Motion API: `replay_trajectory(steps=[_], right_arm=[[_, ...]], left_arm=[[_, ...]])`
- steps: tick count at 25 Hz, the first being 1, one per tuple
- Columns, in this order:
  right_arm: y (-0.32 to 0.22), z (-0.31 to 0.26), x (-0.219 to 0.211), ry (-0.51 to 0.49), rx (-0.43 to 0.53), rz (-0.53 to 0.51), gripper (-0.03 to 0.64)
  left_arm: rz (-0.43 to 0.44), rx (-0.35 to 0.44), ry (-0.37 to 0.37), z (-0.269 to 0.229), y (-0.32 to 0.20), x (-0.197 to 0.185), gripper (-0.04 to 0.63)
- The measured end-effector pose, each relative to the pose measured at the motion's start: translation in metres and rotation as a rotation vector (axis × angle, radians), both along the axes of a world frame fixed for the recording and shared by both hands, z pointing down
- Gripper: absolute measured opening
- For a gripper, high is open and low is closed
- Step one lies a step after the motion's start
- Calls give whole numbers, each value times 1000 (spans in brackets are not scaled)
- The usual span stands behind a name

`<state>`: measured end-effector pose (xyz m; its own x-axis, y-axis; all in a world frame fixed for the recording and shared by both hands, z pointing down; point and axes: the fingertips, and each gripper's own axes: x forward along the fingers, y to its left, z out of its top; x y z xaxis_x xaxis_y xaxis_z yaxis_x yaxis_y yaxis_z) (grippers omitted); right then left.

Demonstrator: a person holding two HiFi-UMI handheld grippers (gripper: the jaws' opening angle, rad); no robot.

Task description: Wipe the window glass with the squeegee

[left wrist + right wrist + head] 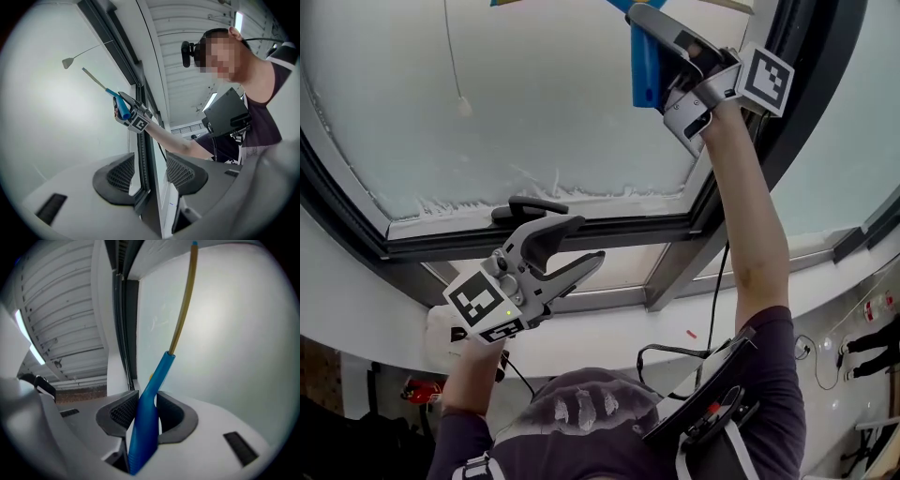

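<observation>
Overhead, window glass (487,112), frosted. One squeegee (145,427) raised against it: long axis along pane, blue handle low, thin yellowish end pointing up. Two grippers: right gripper (147,414) clenched on handle; left gripper (147,176) released, empty.

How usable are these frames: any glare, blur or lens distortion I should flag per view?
Head view: the window glass is bright and backlights the scene, lower edge dark. Left gripper view: fisheye bending, black corners, glass washed out. Right gripper view: same fisheye; squeegee handle sharp, glass glaring.
</observation>
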<state>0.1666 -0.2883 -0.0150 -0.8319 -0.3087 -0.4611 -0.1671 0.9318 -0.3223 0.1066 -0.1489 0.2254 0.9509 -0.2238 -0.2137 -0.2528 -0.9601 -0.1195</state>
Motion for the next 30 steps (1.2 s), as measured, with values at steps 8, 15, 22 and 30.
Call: replay_trajectory(steps=[8, 15, 22, 30], right_arm=[[-2, 40, 12, 21, -22, 31, 121], [4, 90, 5, 49, -82, 2, 121], [8, 139, -3, 83, -144, -25, 121], [29, 197, -5, 74, -203, -69, 123]], left_arm=[[22, -13, -19, 10, 6, -13, 221], [-31, -68, -28, 37, -9, -22, 221], [-42, -115, -54, 56, -13, -14, 221], [-39, -130, -66, 68, -15, -11, 210]])
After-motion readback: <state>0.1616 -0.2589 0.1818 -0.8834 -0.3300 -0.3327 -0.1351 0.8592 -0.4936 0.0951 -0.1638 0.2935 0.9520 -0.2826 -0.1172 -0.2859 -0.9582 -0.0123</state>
